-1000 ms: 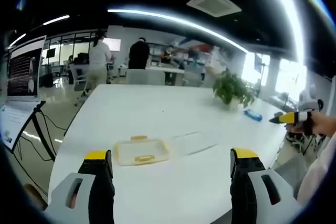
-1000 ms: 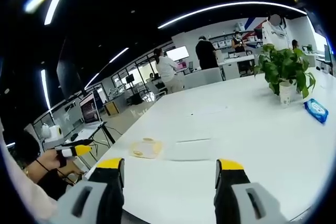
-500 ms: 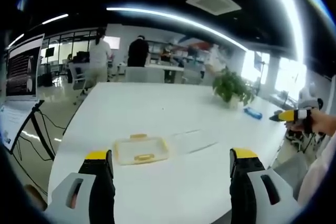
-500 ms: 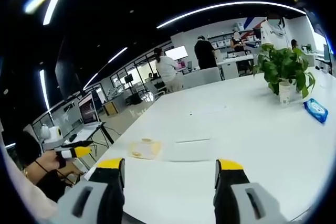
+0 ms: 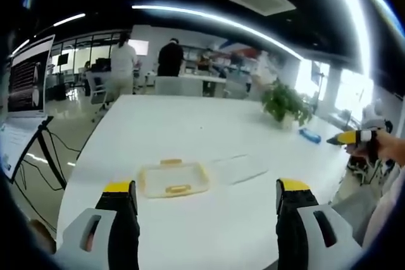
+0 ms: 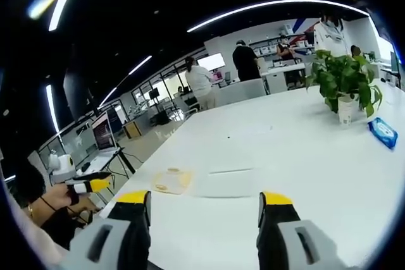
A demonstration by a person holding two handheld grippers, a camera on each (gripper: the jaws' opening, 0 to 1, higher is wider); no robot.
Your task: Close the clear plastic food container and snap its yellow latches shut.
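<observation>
Clear plastic food container base with yellow latches (image 5: 173, 179): on the long white table (image 5: 190, 124), near its left end, just beyond the left gripper (image 5: 207, 195). Clear flat lid (image 5: 237, 167): lying beside it on the right, not yet fitted. Left gripper: jaws wide apart, empty. Right gripper (image 6: 207, 202): jaws wide apart, empty. Change over the last second: slight view drift only; container untouched. Closing likely not begun. Far right: green potted plant (image 6: 342, 85).
</observation>
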